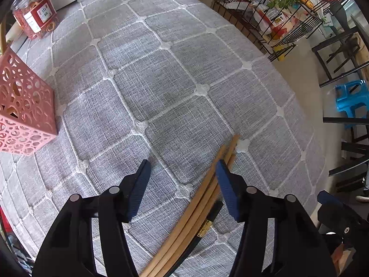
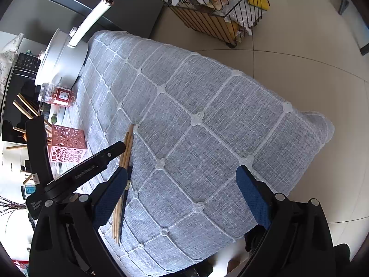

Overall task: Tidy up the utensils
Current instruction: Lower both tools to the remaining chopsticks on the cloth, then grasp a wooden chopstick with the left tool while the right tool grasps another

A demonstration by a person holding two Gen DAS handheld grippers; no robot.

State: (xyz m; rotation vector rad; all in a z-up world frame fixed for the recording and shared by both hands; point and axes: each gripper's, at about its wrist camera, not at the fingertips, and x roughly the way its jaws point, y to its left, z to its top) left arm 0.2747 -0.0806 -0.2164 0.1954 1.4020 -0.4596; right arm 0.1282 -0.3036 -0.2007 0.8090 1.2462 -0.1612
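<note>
Several wooden chopsticks [image 1: 203, 198] and one black chopstick [image 1: 203, 230] lie together on the grey checked tablecloth [image 1: 161, 73]. My left gripper [image 1: 182, 184] is open just above them, its right finger over the bundle. A pink perforated holder [image 1: 25, 113] stands at the table's left. In the right wrist view the chopsticks [image 2: 125, 159] lie by my left finger and the holder [image 2: 68, 146] stands further left. My right gripper [image 2: 182, 194] is open and empty above the cloth.
A clear jar with red contents [image 1: 34, 16] stands at the far left; it also shows in the right wrist view [image 2: 57, 95] beside a white pan [image 2: 62, 64]. A black wire rack [image 1: 272, 11] and a blue stool [image 1: 351, 97] stand on the floor past the table's edge.
</note>
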